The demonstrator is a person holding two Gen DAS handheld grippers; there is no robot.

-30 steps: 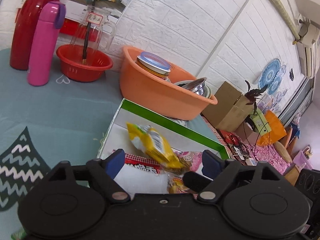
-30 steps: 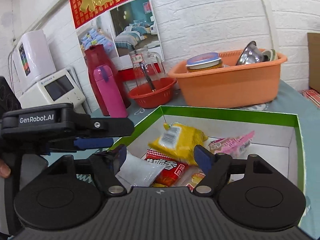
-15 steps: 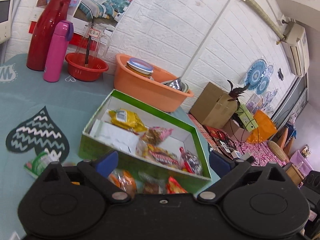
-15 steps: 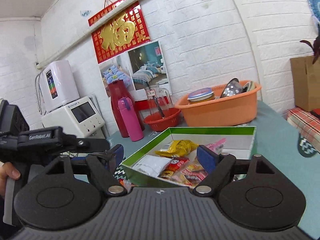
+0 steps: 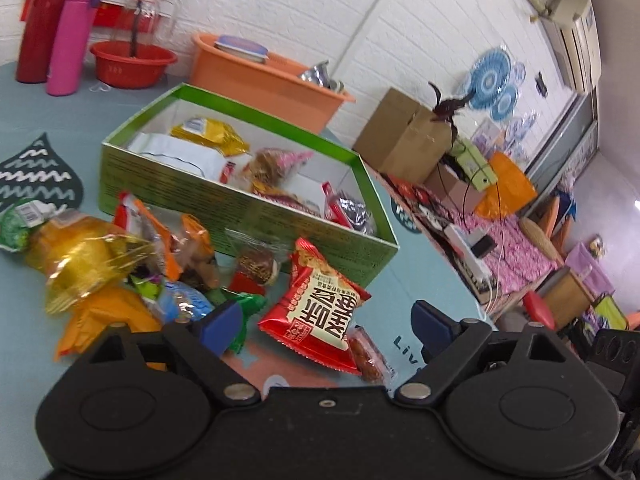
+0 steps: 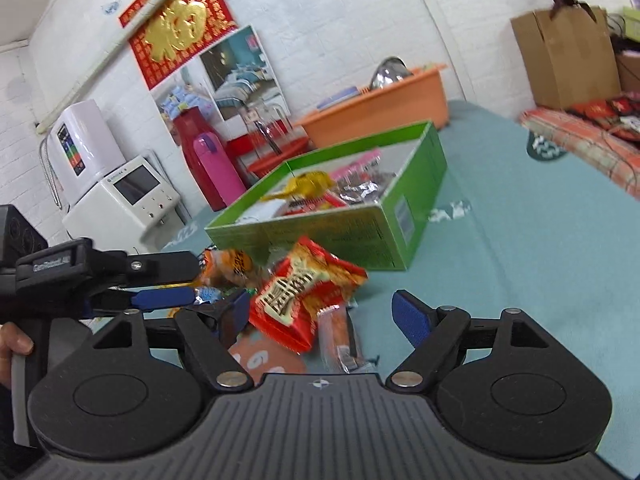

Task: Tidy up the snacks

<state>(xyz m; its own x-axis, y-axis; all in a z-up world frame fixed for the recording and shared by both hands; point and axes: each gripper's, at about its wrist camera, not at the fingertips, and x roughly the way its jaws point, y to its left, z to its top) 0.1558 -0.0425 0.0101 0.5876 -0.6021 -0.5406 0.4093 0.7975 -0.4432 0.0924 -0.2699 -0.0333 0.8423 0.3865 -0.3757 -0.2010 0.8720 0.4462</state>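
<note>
A green box (image 5: 248, 216) holding several snack packets stands on the teal tablecloth, and it also shows in the right wrist view (image 6: 360, 236). In front of it lies a red snack packet (image 5: 320, 312) with a small sausage stick (image 5: 366, 354) beside it. A heap of loose snacks (image 5: 120, 264) lies to the left. My left gripper (image 5: 324, 326) is open, its fingers framing the red packet (image 6: 304, 288) from above. My right gripper (image 6: 322, 314) is open over the same packet. In the right wrist view the left gripper (image 6: 188, 280) comes in from the left, held by a hand (image 6: 12, 340).
Behind the box are an orange tub (image 5: 272, 80), a red bowl (image 5: 132, 62), a pink flask (image 5: 70, 36) and a red thermos (image 5: 38, 28). A white appliance (image 6: 124, 204) stands at the far left. The table's right edge (image 5: 440, 248) drops to a cluttered floor.
Both grippers have pulled back out of the green box and come down over the loose snacks in front of it. Both stay open.
</note>
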